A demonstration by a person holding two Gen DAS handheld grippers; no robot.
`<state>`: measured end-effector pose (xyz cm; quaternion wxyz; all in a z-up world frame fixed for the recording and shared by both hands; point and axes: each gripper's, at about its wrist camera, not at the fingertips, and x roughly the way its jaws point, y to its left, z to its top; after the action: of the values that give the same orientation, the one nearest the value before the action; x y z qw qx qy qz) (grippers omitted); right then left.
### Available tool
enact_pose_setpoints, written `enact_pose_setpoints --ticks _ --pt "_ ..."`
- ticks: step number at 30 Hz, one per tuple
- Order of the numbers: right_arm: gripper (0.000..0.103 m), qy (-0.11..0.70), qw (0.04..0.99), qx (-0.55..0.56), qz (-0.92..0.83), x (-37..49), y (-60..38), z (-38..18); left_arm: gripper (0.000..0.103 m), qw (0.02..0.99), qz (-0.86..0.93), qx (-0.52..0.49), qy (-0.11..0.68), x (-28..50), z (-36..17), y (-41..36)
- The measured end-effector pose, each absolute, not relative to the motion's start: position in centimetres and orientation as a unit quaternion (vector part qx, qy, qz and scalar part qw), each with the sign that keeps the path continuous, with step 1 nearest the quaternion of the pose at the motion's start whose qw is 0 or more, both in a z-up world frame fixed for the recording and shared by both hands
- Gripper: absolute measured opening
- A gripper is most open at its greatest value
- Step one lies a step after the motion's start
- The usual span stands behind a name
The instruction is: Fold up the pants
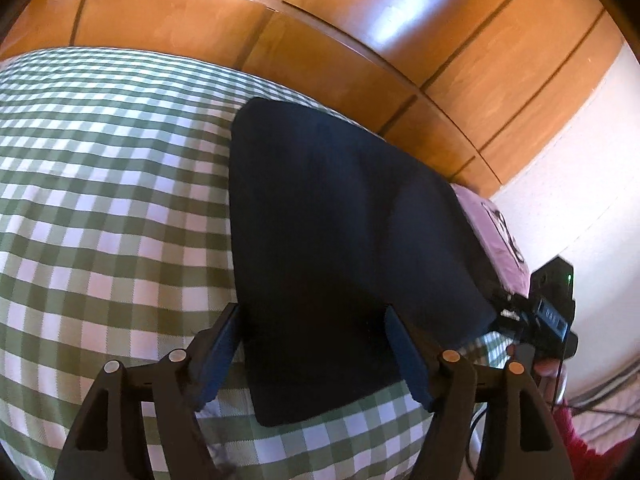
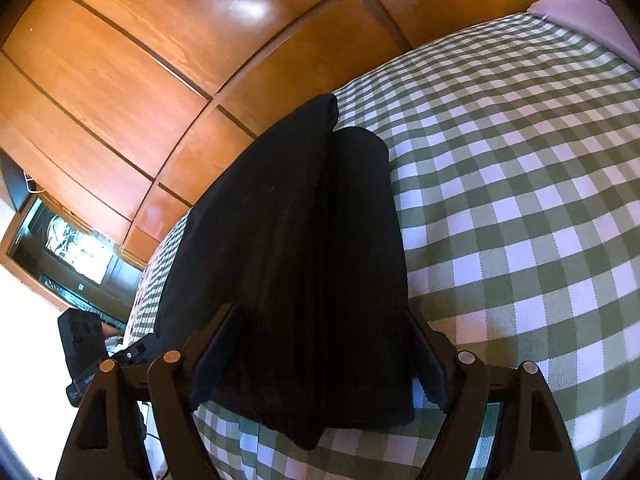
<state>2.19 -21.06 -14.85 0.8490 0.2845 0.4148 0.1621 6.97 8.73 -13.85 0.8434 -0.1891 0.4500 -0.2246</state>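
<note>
The dark pants (image 1: pixel 340 240) are laid folded lengthwise on the green-and-white checked bed cover (image 1: pixel 100 220), one long strip overlapped on another as seen from the right wrist. The left gripper (image 1: pixel 316 356) is held spread wide over the near end of the pants, its fingers (image 1: pixel 216 352) set apart on either side of the cloth, nothing pinched. The right gripper (image 2: pixel 320 356) is likewise held open astride the pants' near end. Beyond the pants, wooden wardrobe panels (image 1: pixel 360 40) are seen. A pink pillow (image 1: pixel 496 236) is lying just beside the pants' far edge.
</note>
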Motion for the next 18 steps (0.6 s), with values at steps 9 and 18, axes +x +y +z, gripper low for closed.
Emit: enact_pose_setpoints --ticks 9,18 --pt "0.081 0.418 0.845 0.284 0.177 2.7 -21.3 -15.2 0.074 0.824 -0.246 -0.236 0.452 7.6 -14.9 9.8" --pt "0.081 0.424 0.838 0.276 0.203 3.0 -21.3 -15.4 0.075 0.784 -0.291 -0.283 0.469 8.9 -16.0 10.1"
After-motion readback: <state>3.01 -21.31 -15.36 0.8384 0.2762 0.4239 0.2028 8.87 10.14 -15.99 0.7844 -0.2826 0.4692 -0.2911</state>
